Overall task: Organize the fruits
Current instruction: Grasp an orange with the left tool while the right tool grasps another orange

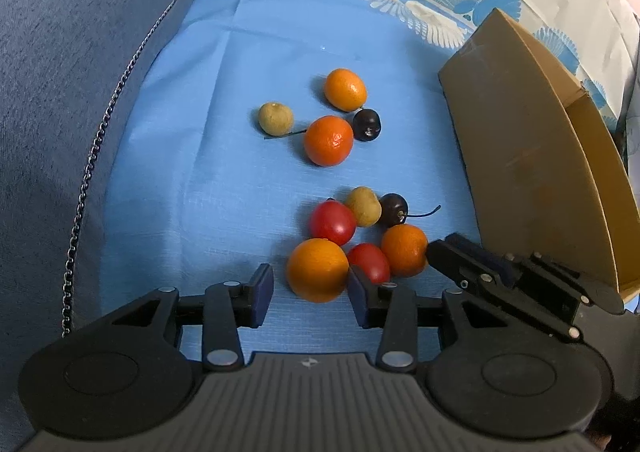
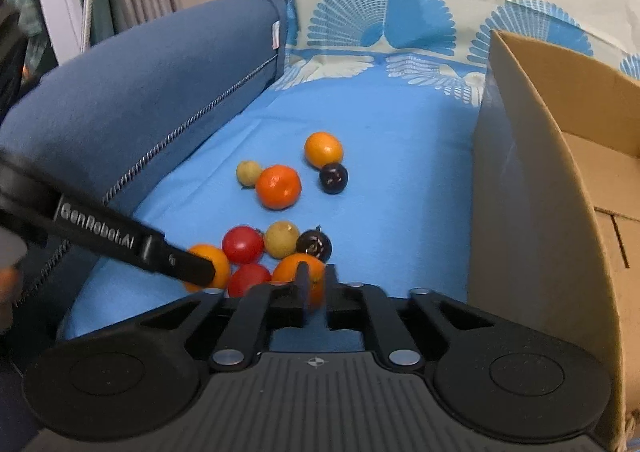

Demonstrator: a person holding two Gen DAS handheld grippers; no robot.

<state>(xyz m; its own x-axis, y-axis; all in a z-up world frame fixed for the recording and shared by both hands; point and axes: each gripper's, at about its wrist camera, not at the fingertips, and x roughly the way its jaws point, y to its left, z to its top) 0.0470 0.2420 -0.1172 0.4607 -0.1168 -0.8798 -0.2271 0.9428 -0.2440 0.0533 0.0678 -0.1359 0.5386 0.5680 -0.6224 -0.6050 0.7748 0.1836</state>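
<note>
- left wrist view: my left gripper (image 1: 310,290) sits low centre, jaws apart. nearest orange (image 1: 317,270) lies between the pads, touching the right pad, clear of the left one, so i see no clamp.
- same view, near cluster just above the fingers: two red tomatoes (image 1: 332,222), a second orange (image 1: 404,250), a tan fruit (image 1: 363,206) and a dark cherry (image 1: 393,209) with its stem pointing right, all packed together.
- far cluster mid-frame: deep orange fruit (image 1: 329,140), lighter orange fruit (image 1: 345,89), another tan fruit (image 1: 275,117), another dark cherry (image 1: 366,125).
- all of it rests on the blue cloth (image 1: 200,191). cardboard box (image 1: 532,171) stands at right, open. right gripper comes in at lower right, its tip against the second orange.
- right wrist view: my right gripper (image 2: 316,284) at lower centre, jaws drawn close and clamped on the second orange (image 2: 298,270).
- left gripper's finger (image 2: 176,264) crosses in from the left edge, its tip over the nearest orange (image 2: 210,258).
- box wall (image 2: 532,191) fills the right side; blue sofa arm (image 2: 140,91) upper left.
</note>
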